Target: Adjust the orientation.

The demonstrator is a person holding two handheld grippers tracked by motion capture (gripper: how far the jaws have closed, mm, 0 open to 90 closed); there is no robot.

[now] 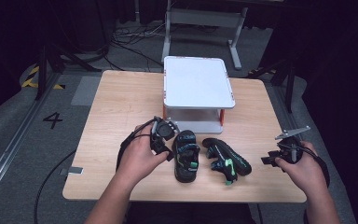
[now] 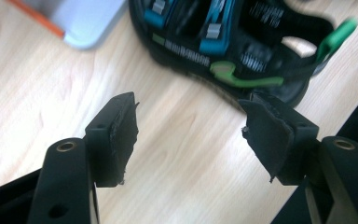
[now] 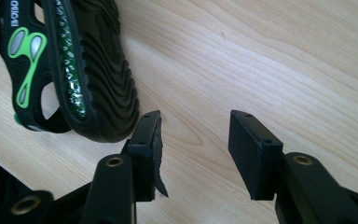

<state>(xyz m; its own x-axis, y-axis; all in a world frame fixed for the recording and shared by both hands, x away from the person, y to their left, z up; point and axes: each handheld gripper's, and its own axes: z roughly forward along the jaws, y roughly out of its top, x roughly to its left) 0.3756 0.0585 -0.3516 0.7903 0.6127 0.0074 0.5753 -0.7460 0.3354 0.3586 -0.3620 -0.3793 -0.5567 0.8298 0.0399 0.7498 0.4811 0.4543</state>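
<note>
The upright sandal (image 2: 233, 42) is blurred, its toe cut off at the top edge.

High view looks down; tongs views sit close, blurrily sharing the sandals (image 1: 186, 156).

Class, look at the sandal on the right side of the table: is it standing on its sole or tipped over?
Tipped on its side. The right sandal shows its ridged sole facing sideways, unlike the left sandal, which sits flat.
</note>
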